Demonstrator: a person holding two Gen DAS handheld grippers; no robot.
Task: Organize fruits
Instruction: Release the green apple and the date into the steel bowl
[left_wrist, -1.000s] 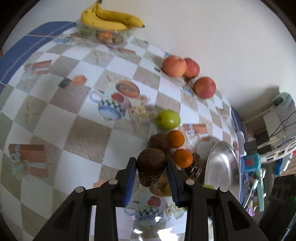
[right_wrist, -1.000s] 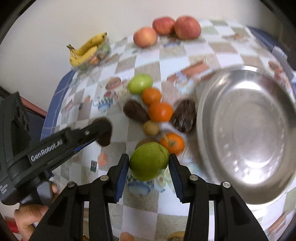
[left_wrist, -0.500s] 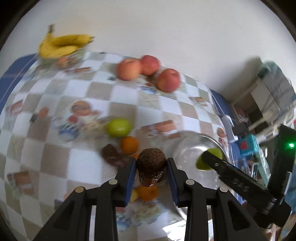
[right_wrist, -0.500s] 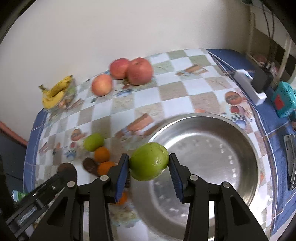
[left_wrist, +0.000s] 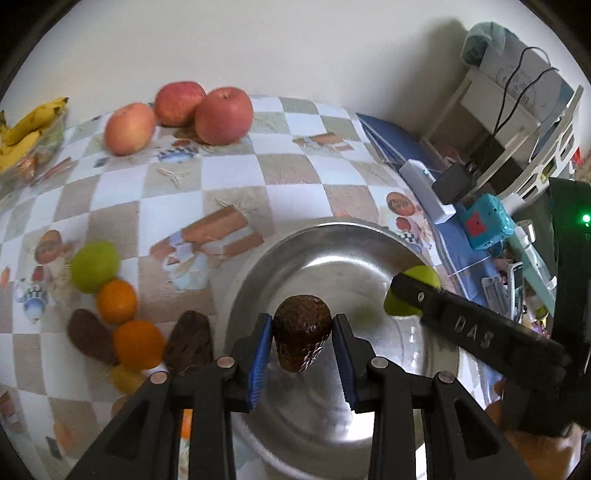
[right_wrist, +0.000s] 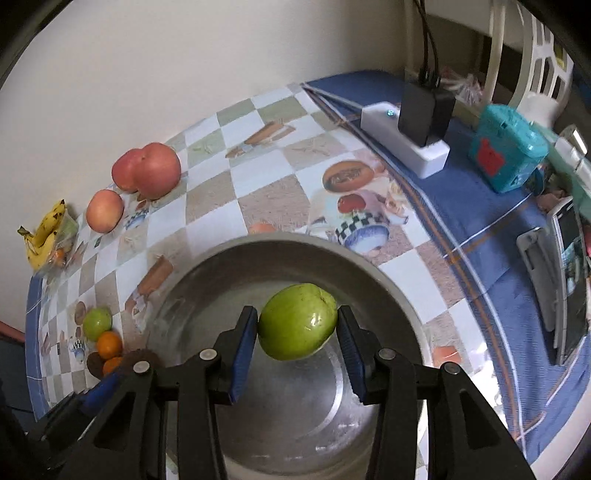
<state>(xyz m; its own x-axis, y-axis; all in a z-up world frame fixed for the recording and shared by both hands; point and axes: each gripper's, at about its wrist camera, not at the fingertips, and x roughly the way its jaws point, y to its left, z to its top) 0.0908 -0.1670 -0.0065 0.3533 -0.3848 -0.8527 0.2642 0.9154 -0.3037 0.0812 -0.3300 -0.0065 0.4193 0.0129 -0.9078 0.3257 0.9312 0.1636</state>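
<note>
My left gripper (left_wrist: 302, 334) is shut on a brown rough-skinned fruit (left_wrist: 302, 332) and holds it over the near left part of the steel bowl (left_wrist: 332, 236). My right gripper (right_wrist: 297, 332) is shut on a green fruit (right_wrist: 297, 326) and holds it above the middle of the same bowl (right_wrist: 258, 243). The right gripper and its green fruit (left_wrist: 415, 278) also show in the left wrist view, over the bowl's right side. The bowl holds no fruit on its floor.
Left of the bowl lie a green fruit (left_wrist: 94, 266), two oranges (left_wrist: 116, 301), two brown fruits (left_wrist: 188, 343) and a small yellow fruit (left_wrist: 125, 378). Three apples (left_wrist: 223, 114) and bananas (left_wrist: 26, 129) sit by the wall. A power strip (right_wrist: 406, 142), teal box (right_wrist: 506, 155) and phone (right_wrist: 569, 280) lie right.
Both grippers have swung right from the fruit pile to above the steel bowl, each still holding its fruit. The right gripper now sits over the bowl's middle.
</note>
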